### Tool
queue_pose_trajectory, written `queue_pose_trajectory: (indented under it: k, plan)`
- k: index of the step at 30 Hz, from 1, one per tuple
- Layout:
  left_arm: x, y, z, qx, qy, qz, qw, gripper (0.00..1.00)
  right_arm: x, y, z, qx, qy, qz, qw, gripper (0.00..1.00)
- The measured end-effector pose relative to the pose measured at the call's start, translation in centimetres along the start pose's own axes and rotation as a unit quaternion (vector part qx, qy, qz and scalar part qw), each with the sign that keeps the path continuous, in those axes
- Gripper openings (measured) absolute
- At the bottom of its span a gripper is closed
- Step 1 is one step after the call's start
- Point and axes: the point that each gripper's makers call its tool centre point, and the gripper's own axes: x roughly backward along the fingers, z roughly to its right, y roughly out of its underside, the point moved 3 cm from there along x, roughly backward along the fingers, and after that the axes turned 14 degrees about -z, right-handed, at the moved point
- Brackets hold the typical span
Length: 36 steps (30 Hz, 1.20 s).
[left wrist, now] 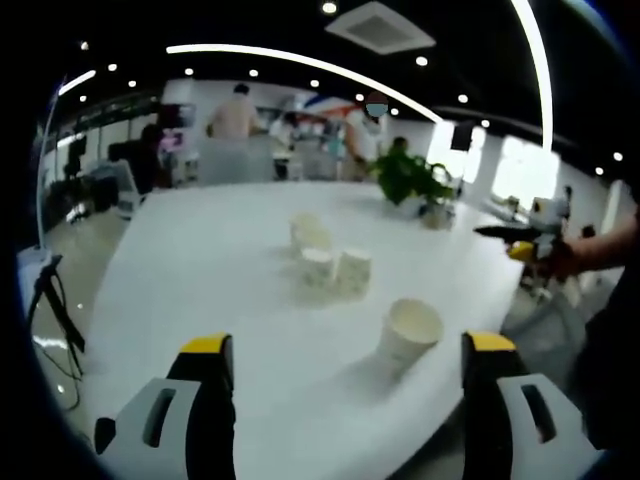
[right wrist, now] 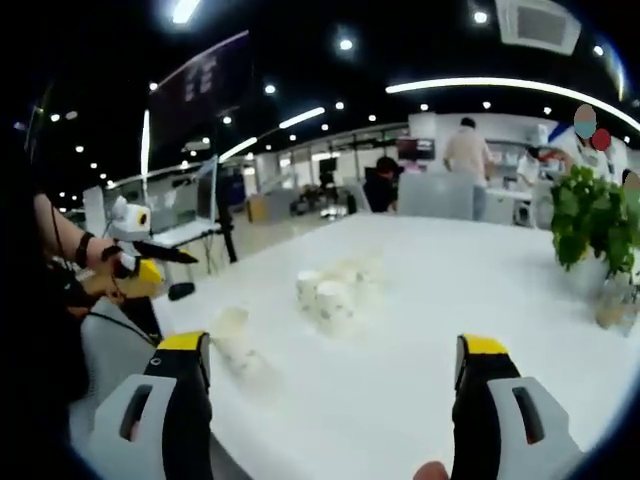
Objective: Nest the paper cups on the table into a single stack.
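Several white paper cups stand on a white table (left wrist: 220,260). One upright cup (left wrist: 408,334) is nearest, just ahead of my left gripper (left wrist: 345,360), which is open with nothing between its jaws. A cluster of cups (left wrist: 325,255) sits further back near the table's middle. In the right gripper view the near cup (right wrist: 236,340) stands by the table's left edge and the cluster of cups (right wrist: 335,290) lies beyond it. My right gripper (right wrist: 330,365) is open and empty, above the table (right wrist: 450,300). Each gripper shows at the far side of the other's view, held in a hand.
A potted green plant (left wrist: 408,180) stands at the table's far right, seen too as the plant (right wrist: 592,222). People and desks fill the office behind. A tripod (left wrist: 50,300) stands on the floor left of the table.
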Motion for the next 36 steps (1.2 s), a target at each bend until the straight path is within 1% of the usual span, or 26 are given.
queue_pose_trajectory:
  k: [4,6,7,9,13,20,24,27,31,36]
  plan:
    - [-0.1,-0.3,-0.3,0.002,-0.003,0.002,1.0,0.94,-0.1,0.4,-0.1,0.008,0.008,-0.009,0.9999,1.0]
    - [-0.3,-0.4,-0.5,0.002,-0.005,0.002,1.0,0.94,-0.1,0.4,-0.1,0.002,0.01,-0.008,0.9999,1.0]
    - [-0.5,-0.6,-0.6,0.004,-0.004,0.005,1.0,0.94,-0.1,0.4,-0.1,0.001,0.011,-0.007,0.9999,1.0]
    - [-0.9,-0.7,-0.7,0.003,-0.003,0.002,1.0,0.94,-0.1,0.4,0.0,0.002,0.015,-0.006,0.9999,1.0]
    - [-2.2,-1.3,-1.0,-0.009,0.0,-0.001,1.0,0.93,-0.4,0.5,0.1,-0.001,0.019,-0.01,0.9998,1.0]
    - [-5.2,-2.5,-2.0,-0.016,0.008,-0.009,0.9998,0.92,-0.7,0.7,-0.6,0.009,0.013,-0.02,0.9997,1.0]
    - [-6.9,-3.2,-2.3,-0.02,0.016,-0.009,0.9996,0.92,-1.2,1.1,-0.8,0.008,0.009,-0.034,0.9993,1.0]
    - [-8.4,-4.1,-2.6,-0.025,0.025,-0.01,0.9993,0.92,-1.3,1.0,-1.1,0.011,0.006,-0.033,0.9994,1.0]
    - [-10.1,-5.2,-3.0,-0.035,0.032,-0.008,0.9988,0.91,-1.4,1.2,-1.2,0.005,0.008,-0.039,0.9992,1.0]
    - [-12.1,-6.0,-3.1,-0.046,0.043,-0.013,0.9979,0.91,-1.3,1.4,-1.8,0.0,0.007,-0.044,0.999,1.0]
